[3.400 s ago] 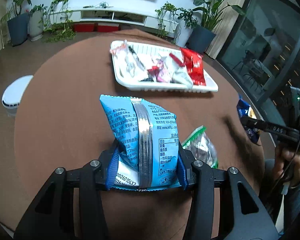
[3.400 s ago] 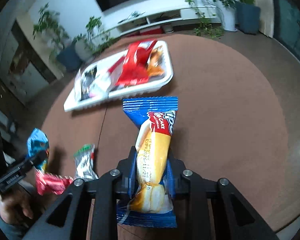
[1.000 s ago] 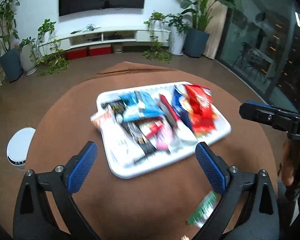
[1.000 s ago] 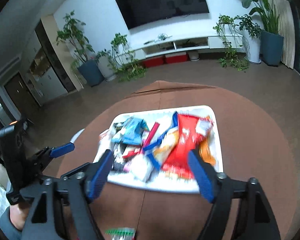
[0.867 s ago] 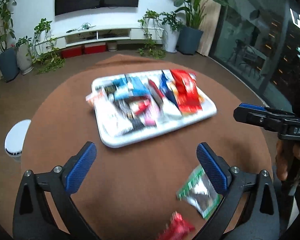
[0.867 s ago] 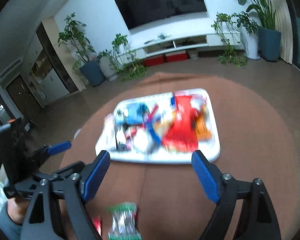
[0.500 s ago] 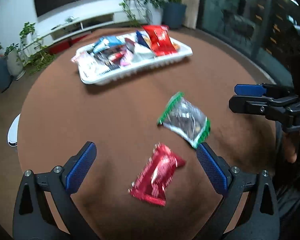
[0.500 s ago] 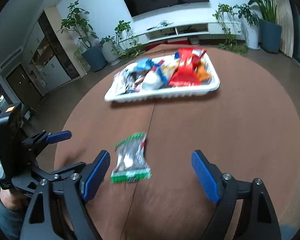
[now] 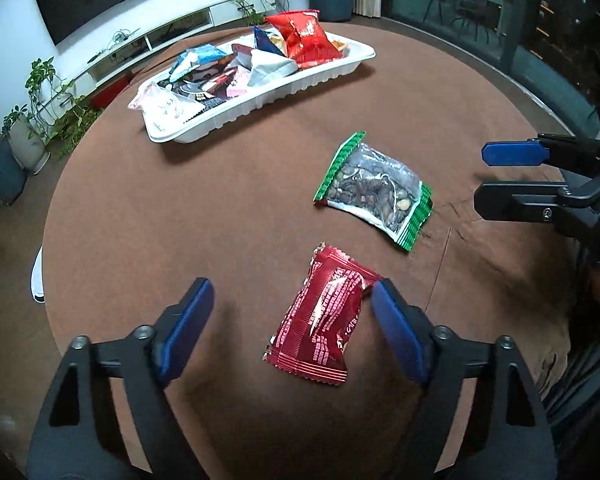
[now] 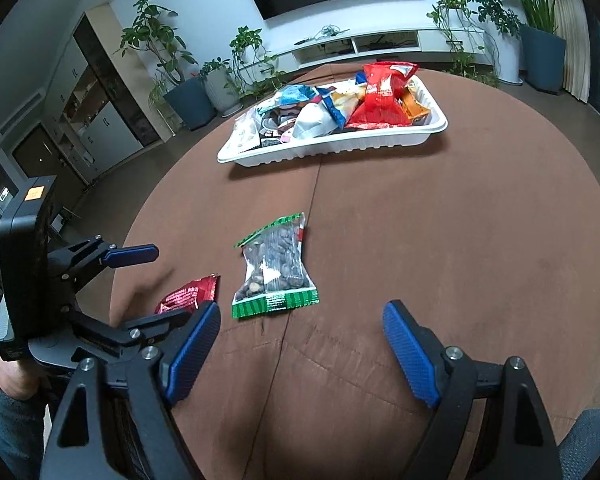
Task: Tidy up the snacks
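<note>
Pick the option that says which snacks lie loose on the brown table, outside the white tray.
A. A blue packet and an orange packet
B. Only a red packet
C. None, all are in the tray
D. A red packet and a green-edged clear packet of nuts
D: the red packet and the green-edged clear packet of nuts lie on the brown table, apart from the white tray.

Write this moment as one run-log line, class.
left gripper: jaws just closing around red packet, not gripped | right gripper: open, empty | nut packet: loose on table | tray: full
</note>
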A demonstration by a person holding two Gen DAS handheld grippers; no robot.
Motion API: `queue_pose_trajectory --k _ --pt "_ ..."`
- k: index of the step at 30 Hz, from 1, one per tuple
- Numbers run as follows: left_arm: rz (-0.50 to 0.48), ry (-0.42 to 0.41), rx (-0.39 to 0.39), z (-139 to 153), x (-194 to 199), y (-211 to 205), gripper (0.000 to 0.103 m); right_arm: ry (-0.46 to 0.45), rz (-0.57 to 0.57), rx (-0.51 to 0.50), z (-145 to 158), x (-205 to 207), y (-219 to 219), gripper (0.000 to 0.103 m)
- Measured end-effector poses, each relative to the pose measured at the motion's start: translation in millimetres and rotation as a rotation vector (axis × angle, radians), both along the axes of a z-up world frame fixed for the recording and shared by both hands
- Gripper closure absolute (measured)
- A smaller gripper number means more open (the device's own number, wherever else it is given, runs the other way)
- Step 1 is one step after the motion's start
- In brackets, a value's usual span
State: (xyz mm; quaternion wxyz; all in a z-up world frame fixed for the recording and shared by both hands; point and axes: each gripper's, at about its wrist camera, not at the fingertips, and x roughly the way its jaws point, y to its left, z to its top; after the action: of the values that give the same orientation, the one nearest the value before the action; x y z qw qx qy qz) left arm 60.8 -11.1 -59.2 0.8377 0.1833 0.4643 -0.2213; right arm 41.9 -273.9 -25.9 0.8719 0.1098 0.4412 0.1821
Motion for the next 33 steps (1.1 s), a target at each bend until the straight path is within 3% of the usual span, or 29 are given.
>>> queue_pose_trajectory --k 13,27,33 --pt "0.004 0.044 0.019 -10.2 5.2 0.5 0.033 0.007 0.003 -0.015 -0.6 -0.2 2.7 0.017" --pt "-0.002 0.081 -0.054 -9.9 2.6 -0.5 0.068 -0.002 0.006 -0.035 0.2 -0.3 3.2 0.018" --pt "0.011 0.084 -0.075 -9.8 1.3 2.8 0.072 -0.004 0.008 -0.043 2.4 0.6 4.7 0.018"
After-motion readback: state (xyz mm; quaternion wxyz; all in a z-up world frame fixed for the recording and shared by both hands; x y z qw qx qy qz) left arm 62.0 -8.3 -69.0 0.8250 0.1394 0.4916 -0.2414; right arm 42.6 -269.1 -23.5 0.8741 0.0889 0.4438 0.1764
